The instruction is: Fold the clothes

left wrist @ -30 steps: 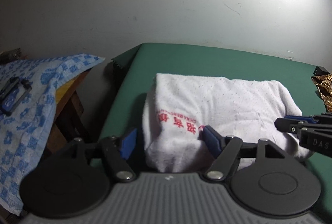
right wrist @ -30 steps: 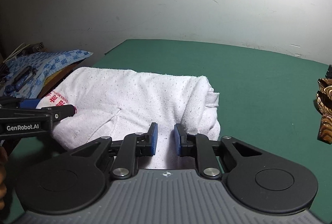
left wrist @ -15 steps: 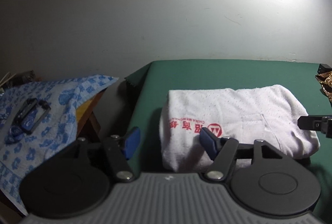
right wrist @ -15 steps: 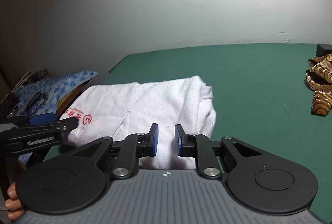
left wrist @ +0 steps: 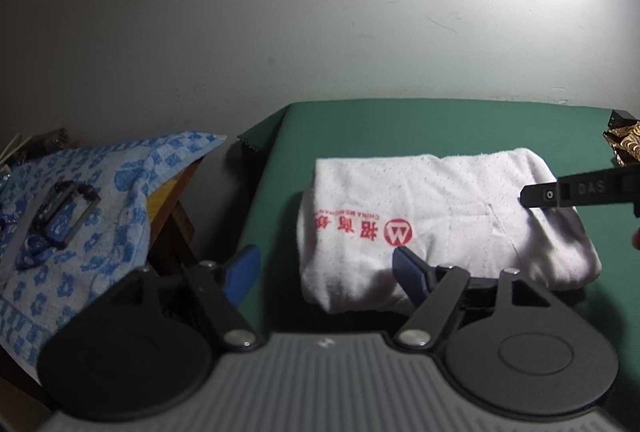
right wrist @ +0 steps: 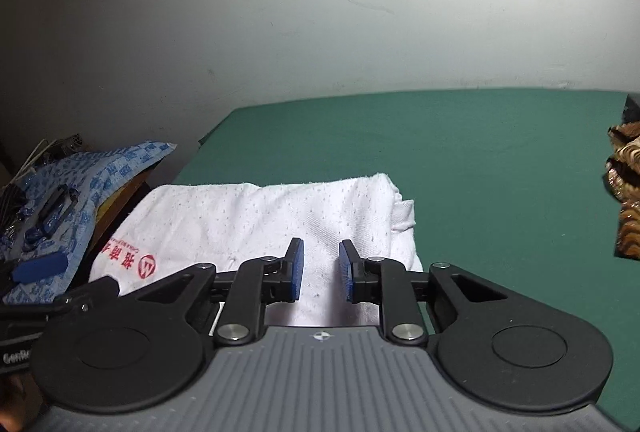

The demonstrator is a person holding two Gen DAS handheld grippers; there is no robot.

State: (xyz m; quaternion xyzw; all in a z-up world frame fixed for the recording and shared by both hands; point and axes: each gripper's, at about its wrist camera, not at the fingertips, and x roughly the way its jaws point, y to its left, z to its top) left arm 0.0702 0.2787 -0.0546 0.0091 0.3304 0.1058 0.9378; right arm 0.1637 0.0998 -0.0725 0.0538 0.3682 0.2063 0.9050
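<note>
A folded white garment (left wrist: 440, 216) with a red logo (left wrist: 398, 233) lies on the green table (left wrist: 440, 128). My left gripper (left wrist: 324, 266) is open wide just in front of the garment's near left corner, with nothing between its blue pads. In the right wrist view the same garment (right wrist: 260, 220) lies ahead. My right gripper (right wrist: 321, 270) hovers over its near right part, pads a narrow gap apart and empty. The right gripper's finger (left wrist: 580, 188) shows at the right edge of the left wrist view.
A blue patterned cloth (left wrist: 100, 192) covers a wooden stand left of the table, with a black object (left wrist: 64, 212) on it. A brown patterned item (right wrist: 626, 192) sits at the table's right edge. A pale wall (left wrist: 320, 12) stands behind.
Both grippers have drawn back and up from the garment, which now lies farther ahead in both views. Neither gripper's opening has changed.
</note>
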